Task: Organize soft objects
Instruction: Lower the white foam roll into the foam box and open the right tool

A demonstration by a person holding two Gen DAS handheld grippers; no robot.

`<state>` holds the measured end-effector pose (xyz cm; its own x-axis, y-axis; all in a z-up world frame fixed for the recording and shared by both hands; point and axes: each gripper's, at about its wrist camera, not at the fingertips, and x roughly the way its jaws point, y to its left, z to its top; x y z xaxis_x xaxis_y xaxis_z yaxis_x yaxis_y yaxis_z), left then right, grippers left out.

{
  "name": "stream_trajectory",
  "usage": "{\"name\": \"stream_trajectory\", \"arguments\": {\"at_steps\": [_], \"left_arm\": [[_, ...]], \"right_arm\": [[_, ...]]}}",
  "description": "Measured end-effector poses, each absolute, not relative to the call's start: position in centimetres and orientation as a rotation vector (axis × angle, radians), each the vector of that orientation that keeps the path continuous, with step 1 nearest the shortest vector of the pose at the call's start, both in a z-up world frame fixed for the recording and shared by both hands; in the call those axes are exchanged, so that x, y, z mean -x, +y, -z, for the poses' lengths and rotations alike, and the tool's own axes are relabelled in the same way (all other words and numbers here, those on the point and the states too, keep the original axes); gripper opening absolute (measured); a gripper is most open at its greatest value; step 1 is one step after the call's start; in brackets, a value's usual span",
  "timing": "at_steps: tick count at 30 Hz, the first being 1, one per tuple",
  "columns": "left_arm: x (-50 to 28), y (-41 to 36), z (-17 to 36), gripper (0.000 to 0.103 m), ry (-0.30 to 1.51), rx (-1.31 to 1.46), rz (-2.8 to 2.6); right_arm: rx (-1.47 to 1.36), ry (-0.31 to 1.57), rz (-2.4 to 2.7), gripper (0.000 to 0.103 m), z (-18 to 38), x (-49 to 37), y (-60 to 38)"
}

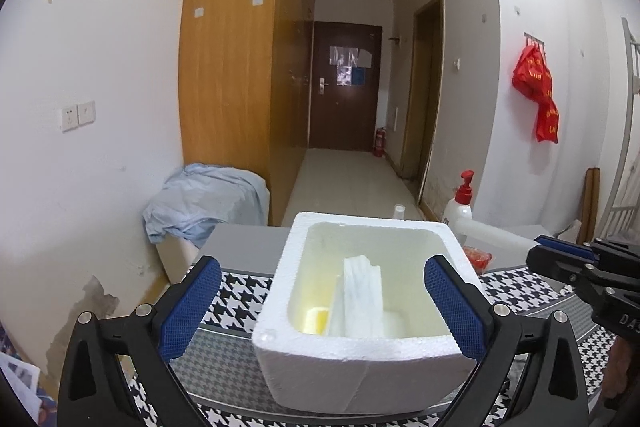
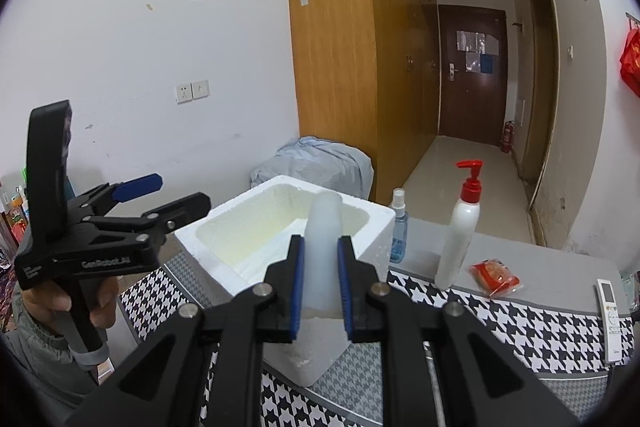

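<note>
A white foam box stands on the houndstooth table cloth. Inside it lie a folded white soft piece and a yellow piece. My left gripper is open and empty, its blue pads either side of the box's near end. My right gripper is shut on a pale white foam roll and holds it just in front of the foam box. The roll also shows in the left wrist view at the right.
A white pump bottle with red top, a small blue spray bottle, a red snack packet and a white remote stand or lie on the table right of the box. A blue-covered bin stands beyond the table.
</note>
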<state>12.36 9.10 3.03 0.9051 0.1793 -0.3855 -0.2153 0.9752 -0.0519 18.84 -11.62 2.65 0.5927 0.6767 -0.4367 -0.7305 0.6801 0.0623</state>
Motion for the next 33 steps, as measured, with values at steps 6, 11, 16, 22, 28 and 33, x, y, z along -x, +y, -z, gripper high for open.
{"name": "stream_trajectory", "arguments": {"at_steps": [6,11,16,22,28,33], "left_arm": [[-11.6,9.6,-3.0,0.102,0.381,0.1,-0.213],[-10.8,10.1,-2.8,0.102,0.373,0.082,-0.246],[-10.0,10.9,-2.6,0.102,0.368,0.094,-0.24],[-9.2,11.5,-2.3,0.102,0.356,0.097,-0.265],[-8.4,11.8,-1.8,0.102,0.358,0.087,-0.287],[-7.8,12.2,-1.6,0.102,0.366,0.09,-0.292]], "right_arm": [[0.141,0.449,-0.83,0.02,-2.5,-18.9,-10.4],[0.154,0.452,-0.85,0.02,-2.5,-18.8,-9.1],[0.168,0.459,-0.863,0.02,-2.5,-18.8,-7.8],[0.184,0.459,-0.875,0.02,-2.5,-18.7,-6.5],[0.181,0.467,-0.893,0.02,-2.2,-19.0,-5.7],[0.191,0.477,-0.898,0.02,-2.0,-19.4,-4.9]]}}
